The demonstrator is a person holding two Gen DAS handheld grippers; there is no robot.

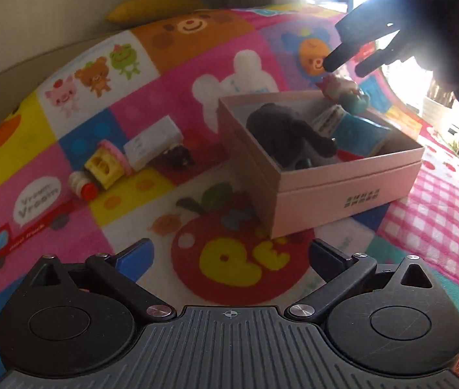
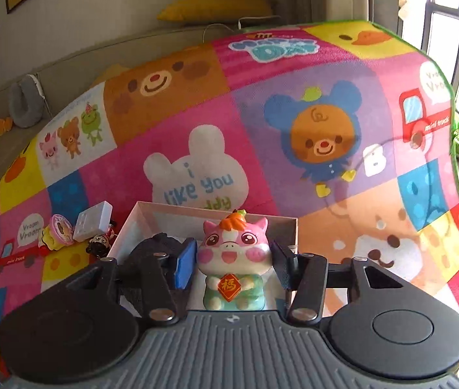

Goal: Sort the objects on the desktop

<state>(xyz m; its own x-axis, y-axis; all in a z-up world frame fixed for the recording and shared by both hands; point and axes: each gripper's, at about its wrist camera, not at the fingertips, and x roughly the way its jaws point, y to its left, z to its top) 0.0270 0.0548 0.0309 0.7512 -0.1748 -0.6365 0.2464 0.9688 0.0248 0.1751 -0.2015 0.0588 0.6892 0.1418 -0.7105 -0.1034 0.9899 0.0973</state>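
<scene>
My left gripper (image 1: 229, 253) stands wide open with nothing between its jaws, hanging above the bright cartoon mat (image 1: 171, 97) just in front of the pink box (image 1: 343, 188). The box sits open-topped on the mat, a little beyond the red apple print. Inside it lie a dark grey soft thing (image 1: 281, 129) and a blue packet (image 1: 356, 129) toward the far side.

My right gripper (image 2: 234, 264) is over the far end of the box. The pig figurine (image 2: 234, 259), pink-faced with an orange tuft and a red tag on its green belly, stands upright between the jaws. From my right wrist view there is a thin gap on each side between its cheeks and the pads, so the jaws are open around it and not pressing; whether it is resting on something in the box I cannot tell. In the left wrist view the same figurine (image 1: 346, 92) shows at the far rim of the box, just under the right gripper (image 1: 347, 64), whose dark fingers are blurred against the window glare.

To the left of the box, well apart from it, a small cluster waits on the mat: a white block (image 1: 151, 142), a yellow and pink toy (image 1: 106, 162), a small bottle with a red cap (image 1: 81, 186) and a little dark figure (image 1: 177, 155) touching the block.
</scene>
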